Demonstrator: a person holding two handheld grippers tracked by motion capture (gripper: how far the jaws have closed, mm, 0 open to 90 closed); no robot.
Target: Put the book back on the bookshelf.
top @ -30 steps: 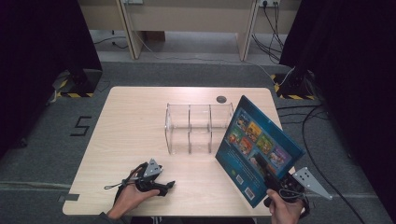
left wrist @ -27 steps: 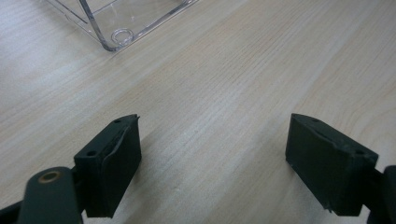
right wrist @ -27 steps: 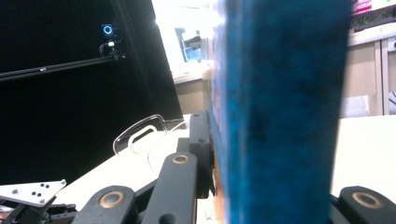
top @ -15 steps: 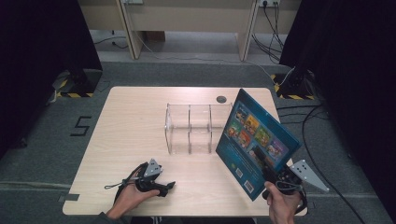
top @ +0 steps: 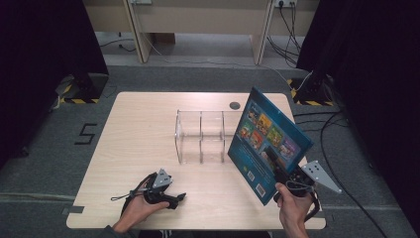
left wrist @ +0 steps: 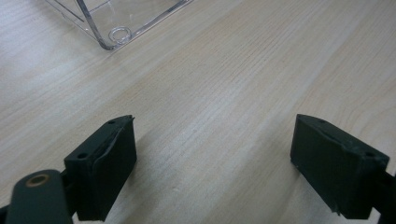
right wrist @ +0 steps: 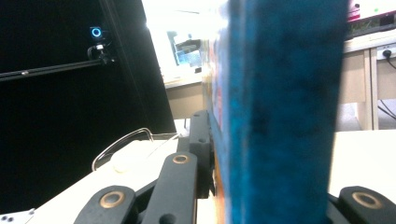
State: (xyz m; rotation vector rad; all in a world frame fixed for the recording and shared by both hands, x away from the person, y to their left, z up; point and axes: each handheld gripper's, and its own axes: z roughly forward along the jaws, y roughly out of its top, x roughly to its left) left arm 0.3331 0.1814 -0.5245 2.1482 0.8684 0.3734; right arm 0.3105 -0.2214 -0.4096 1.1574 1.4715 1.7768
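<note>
My right gripper point(top: 274, 167) is shut on a blue picture book point(top: 267, 141), held lifted and tilted above the table's right side, just right of a clear acrylic divider rack point(top: 200, 135). In the right gripper view the book's blue spine point(right wrist: 280, 107) stands upright between the jaws, one finger point(right wrist: 201, 151) pressed to its left face. My left gripper point(top: 177, 198) rests low near the table's front edge, left of centre, jaws wide apart. The left gripper view has bare wood between its fingers point(left wrist: 105, 163), and a corner of the rack point(left wrist: 116, 28) lies ahead.
The light wooden table point(top: 133, 129) has a round dark cable hole point(top: 235, 105) at the back right. Cables point(top: 341, 129) lie on the floor to the right. Black curtains flank both sides, and a desk frame stands behind the table.
The book in my right gripper has shifted a little to the left, closer to the rack. The left gripper has stayed where it was.
</note>
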